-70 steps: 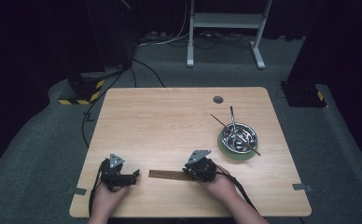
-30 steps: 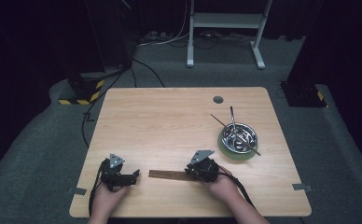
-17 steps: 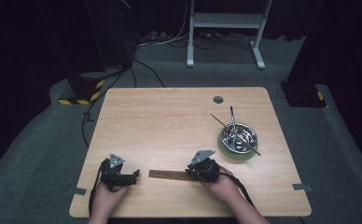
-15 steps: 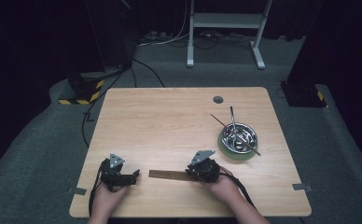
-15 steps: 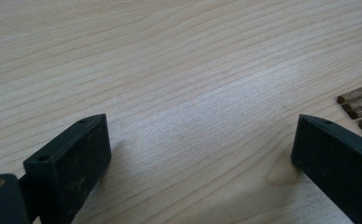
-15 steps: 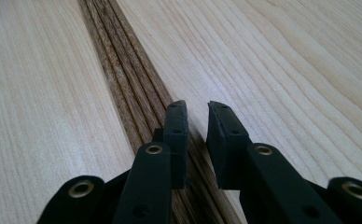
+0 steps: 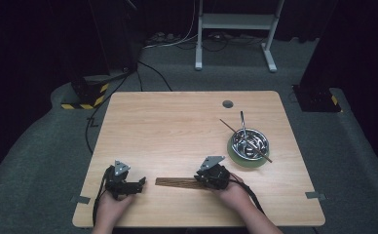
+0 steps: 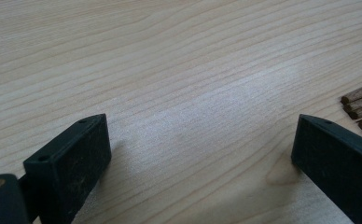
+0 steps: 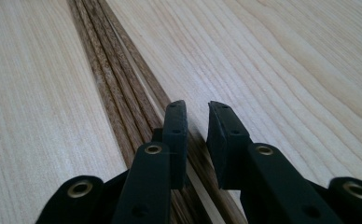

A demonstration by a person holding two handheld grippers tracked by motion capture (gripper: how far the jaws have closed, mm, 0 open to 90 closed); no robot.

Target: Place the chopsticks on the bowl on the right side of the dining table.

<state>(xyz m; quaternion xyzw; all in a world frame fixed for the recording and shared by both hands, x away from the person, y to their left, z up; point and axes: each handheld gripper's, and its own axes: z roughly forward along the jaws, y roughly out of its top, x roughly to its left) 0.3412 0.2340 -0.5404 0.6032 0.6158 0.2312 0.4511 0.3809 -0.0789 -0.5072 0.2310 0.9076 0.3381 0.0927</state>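
Low near the table's (image 7: 187, 122) front edge, both hands rest. The right gripper (image 9: 198, 119) lies over a bundle of dark, grainy wooden chopsticks (image 7: 175, 182), its jaws narrow with a slim gap above one stick. The left gripper (image 7: 139, 183) sits just beside the sticks' blunt ends, jaws wide over pale wood.

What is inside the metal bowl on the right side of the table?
The metal bowl holds metal utensils and one thin dark stick that pokes out past the rim on both sides. Handles overlap, so the count and the bowl's bottom stay unclear. It sits on a green saucer.
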